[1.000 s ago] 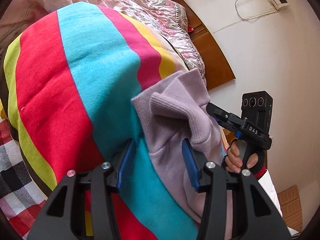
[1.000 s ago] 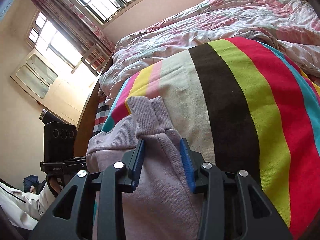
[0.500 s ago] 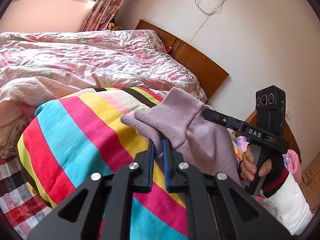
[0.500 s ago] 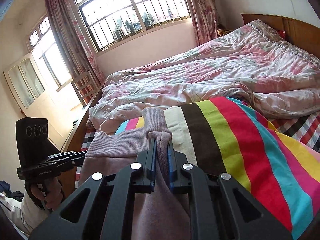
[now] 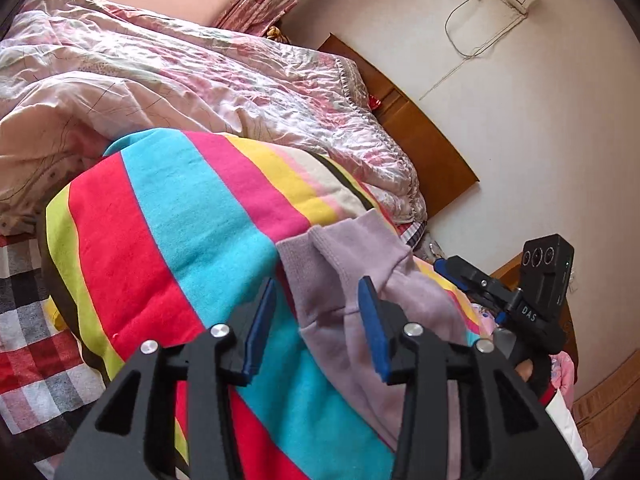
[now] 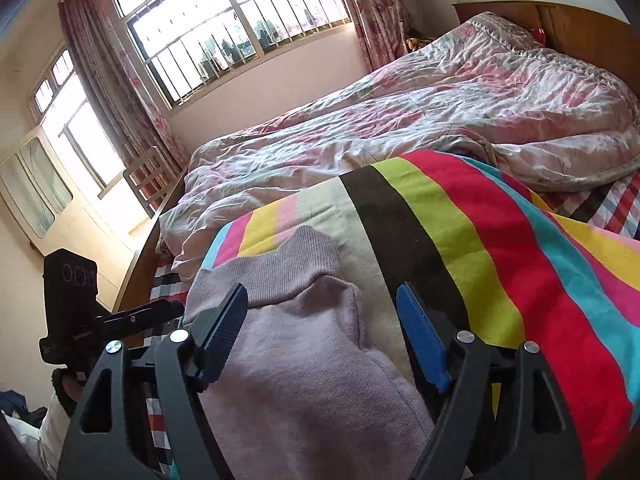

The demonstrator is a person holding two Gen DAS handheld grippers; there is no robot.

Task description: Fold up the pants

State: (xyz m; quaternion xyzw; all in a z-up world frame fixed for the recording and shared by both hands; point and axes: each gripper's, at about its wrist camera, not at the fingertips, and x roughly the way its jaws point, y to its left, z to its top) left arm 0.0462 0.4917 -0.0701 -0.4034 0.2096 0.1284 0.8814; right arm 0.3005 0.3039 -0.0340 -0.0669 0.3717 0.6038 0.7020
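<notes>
The lilac pants lie on the striped blanket, ribbed cuffs pointing away from me. In the left wrist view my left gripper straddles one cuff; its jaws are opening and the blue pads stand off the cloth. In the right wrist view my right gripper hangs over the other side of the pants, its jaws also opening, with cloth below them and no grip on it. Each gripper shows in the other's view: the right gripper to the right, the left gripper to the left.
A crumpled floral quilt covers the far half of the bed. A wooden headboard stands against the white wall. A checked sheet shows beside the blanket. Barred windows and a white chair lie beyond the bed.
Half a second ago both grippers were shut on the raised cuffs. Both have since let go and opened, and the pants now rest flat on the blanket.
</notes>
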